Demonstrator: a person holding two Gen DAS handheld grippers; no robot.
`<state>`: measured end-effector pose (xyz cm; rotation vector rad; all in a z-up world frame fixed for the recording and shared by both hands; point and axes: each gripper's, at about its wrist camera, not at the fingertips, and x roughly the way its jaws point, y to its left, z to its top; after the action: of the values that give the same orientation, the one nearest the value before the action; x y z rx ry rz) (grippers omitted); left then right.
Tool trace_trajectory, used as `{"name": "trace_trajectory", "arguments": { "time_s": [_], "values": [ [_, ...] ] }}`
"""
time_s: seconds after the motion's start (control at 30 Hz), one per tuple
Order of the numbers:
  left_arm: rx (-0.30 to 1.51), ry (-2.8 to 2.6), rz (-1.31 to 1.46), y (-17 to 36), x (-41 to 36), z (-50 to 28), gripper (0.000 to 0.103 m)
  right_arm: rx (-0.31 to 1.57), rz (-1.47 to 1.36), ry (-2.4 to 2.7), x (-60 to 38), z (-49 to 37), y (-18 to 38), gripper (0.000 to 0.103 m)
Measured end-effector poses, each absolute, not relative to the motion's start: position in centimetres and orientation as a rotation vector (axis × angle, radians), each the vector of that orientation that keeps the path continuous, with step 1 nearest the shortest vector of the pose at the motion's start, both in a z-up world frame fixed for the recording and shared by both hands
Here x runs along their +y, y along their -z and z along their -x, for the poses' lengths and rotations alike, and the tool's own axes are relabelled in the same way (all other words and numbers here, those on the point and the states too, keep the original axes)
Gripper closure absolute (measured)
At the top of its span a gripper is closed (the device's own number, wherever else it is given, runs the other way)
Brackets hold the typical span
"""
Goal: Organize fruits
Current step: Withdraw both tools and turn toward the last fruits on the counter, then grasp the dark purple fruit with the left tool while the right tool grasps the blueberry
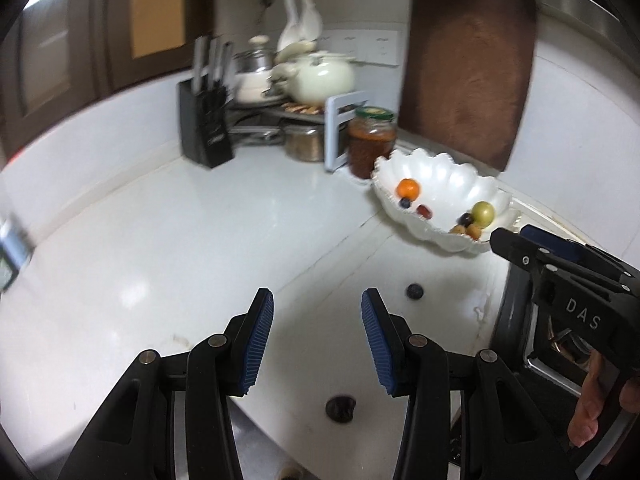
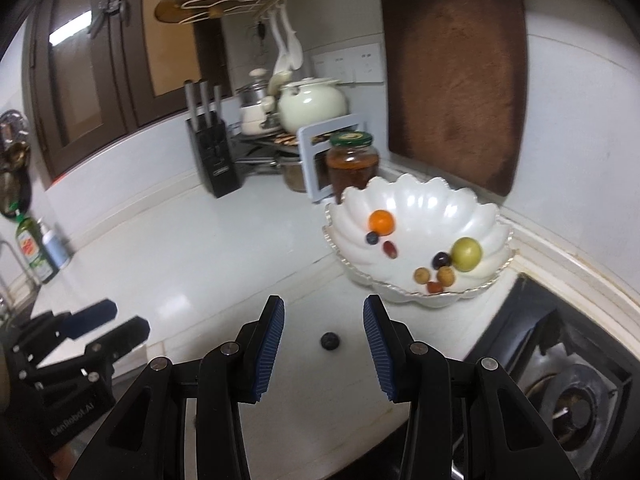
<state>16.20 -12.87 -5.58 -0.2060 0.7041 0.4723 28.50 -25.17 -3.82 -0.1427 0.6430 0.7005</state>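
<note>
Right gripper [image 2: 324, 346] hangs over a blueberry [image 2: 330, 340] on the tabletop [image 2: 180, 264], jaws open and empty, framing it for a pickup. Left gripper [image 1: 318, 340] open too, above a darker fruit [image 1: 340, 409]. Bowl [image 2: 420, 200] waits beyond, fruit inside.

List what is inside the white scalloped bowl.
In the white scalloped bowl: an orange fruit, a green fruit, a blueberry and several small dark, red and tan fruits. Anything beneath these fruits is hidden.

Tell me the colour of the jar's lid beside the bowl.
Green, with a yellowish centre; the lid shows best in the right wrist view.
</note>
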Motion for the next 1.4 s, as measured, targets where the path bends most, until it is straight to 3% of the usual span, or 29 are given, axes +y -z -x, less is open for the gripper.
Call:
{"name": "trace_trajectory", "arguments": {
  "time_s": [0.43,1.07,1.4],
  "values": [
    [0.737,-0.627,0.251,10.0,-15.1,-13.4,0.058,0.721,0.235,-0.742,-23.8,-29.2,8.2,0.06],
    [0.901,-0.623,0.361,16.3,-16.6,-15.8,0.059,0.863,0.317,-0.748,-20.9,-32.9,13.9,0.06],
    [0.9,-0.642,0.374,17.0,-16.5,-16.9,0.066,0.904,0.349,-0.744,-19.1,-35.0,15.8,0.061]
  ]
}}
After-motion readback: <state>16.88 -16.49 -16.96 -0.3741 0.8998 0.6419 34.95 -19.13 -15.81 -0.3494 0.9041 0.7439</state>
